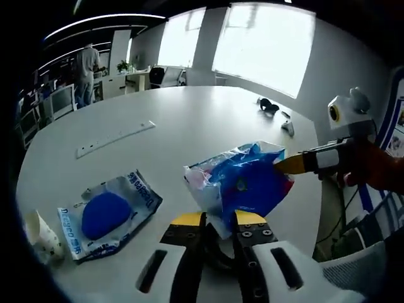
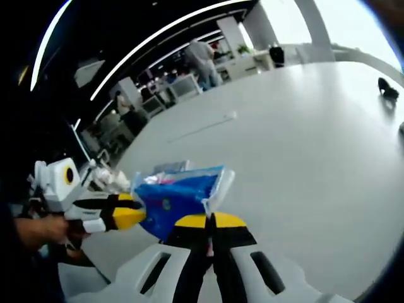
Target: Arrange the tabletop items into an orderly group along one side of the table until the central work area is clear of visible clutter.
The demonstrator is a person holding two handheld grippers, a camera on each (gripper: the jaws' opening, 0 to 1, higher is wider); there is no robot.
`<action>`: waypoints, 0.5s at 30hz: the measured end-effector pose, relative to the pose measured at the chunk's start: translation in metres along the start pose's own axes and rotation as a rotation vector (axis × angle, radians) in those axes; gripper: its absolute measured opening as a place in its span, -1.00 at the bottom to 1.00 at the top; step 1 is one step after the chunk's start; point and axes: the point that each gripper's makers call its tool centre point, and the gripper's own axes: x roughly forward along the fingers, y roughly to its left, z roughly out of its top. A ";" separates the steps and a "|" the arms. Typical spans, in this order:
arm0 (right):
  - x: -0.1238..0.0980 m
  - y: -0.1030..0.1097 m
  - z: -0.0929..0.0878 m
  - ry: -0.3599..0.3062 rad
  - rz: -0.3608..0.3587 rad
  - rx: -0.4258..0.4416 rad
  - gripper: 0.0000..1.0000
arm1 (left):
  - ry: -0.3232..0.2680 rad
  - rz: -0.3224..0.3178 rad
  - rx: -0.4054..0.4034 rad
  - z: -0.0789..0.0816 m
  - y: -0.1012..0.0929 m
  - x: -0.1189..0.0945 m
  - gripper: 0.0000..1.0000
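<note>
Both the left gripper (image 1: 219, 222) and right gripper (image 2: 209, 222) pinch the blue bag (image 1: 243, 183), its contents unreadable, above the white desk (image 1: 189, 126) in an office.

Blue-white plastic bag (image 1: 243, 183); blue sponge packet (image 1: 107, 214); white table (image 1: 189, 126).

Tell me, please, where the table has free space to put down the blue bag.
Free: the wide middle of the table, between the white strip and the dark items at the far edge. Crowded: the near edge, with the flat blue packet and paper cup.
</note>
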 end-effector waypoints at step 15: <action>0.016 -0.015 0.011 0.019 0.010 -0.053 -1.00 | 0.035 0.019 -0.004 0.001 0.008 0.018 -0.94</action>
